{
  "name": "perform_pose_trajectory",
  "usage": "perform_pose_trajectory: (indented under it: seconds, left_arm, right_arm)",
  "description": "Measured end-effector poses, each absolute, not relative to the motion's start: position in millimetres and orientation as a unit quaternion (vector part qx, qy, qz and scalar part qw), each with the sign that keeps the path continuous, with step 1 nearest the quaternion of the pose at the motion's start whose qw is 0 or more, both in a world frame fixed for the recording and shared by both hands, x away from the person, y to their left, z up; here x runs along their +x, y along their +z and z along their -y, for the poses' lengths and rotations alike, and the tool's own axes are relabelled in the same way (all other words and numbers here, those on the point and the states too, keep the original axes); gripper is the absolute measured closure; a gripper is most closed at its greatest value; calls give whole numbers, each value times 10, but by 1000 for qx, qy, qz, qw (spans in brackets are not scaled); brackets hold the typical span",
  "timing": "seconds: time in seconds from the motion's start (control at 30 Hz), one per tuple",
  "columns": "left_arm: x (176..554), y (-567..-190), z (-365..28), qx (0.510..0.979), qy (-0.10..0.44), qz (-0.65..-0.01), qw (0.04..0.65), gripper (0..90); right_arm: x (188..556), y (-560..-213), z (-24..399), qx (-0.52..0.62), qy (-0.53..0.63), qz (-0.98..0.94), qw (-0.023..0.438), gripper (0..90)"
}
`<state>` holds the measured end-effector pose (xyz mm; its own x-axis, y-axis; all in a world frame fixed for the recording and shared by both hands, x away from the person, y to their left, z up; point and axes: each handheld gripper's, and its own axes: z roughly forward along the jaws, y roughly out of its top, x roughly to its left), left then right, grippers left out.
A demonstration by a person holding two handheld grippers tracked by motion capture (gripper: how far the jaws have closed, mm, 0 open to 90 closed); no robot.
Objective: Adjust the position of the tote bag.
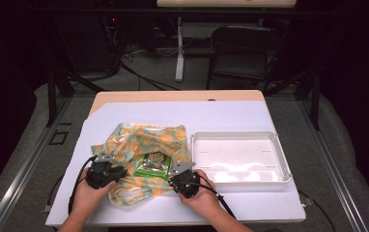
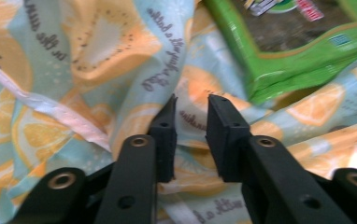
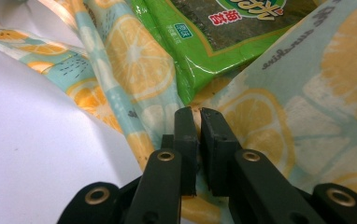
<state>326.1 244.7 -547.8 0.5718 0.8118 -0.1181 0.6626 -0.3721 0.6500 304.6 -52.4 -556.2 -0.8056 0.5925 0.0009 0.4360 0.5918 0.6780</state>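
A plastic bag printed with orange and lemon slices [image 1: 146,137] lies crumpled on the white sheet, left of centre. A green snack packet [image 1: 152,164] lies on its folds. My left gripper [image 1: 120,172] is at the bag's near left edge. In the left gripper view its jaws [image 2: 191,109] stand apart over the bag [image 2: 97,46] without pressing on it, and the packet [image 2: 298,51] lies ahead to the right. My right gripper [image 1: 175,177] is at the bag's near right edge. Its jaws [image 3: 195,116] are shut on a fold of the bag [image 3: 307,102], just under the packet [image 3: 204,42].
An empty white tray [image 1: 283,159] sits to the right of the bag, close to my right hand. White sheet [image 1: 211,116] covers most of the wooden table. A dark chair [image 1: 240,48] and a table leg stand on the floor beyond the far edge.
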Motion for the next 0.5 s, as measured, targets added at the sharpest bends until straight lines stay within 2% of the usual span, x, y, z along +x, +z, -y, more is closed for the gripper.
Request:
perform_pose_trajectory:
  seconds: [0.2,0.5]
  left_arm:
    - [3214,-5355,-2402,824,127,-421,356,618]
    - [3227,-4995,-2301,809,155,-402,400,577]
  right_arm:
    - [3050,-5563,523,296,348,-882,114,836]
    - [3025,-5479,526,297,359,-876,121,794]
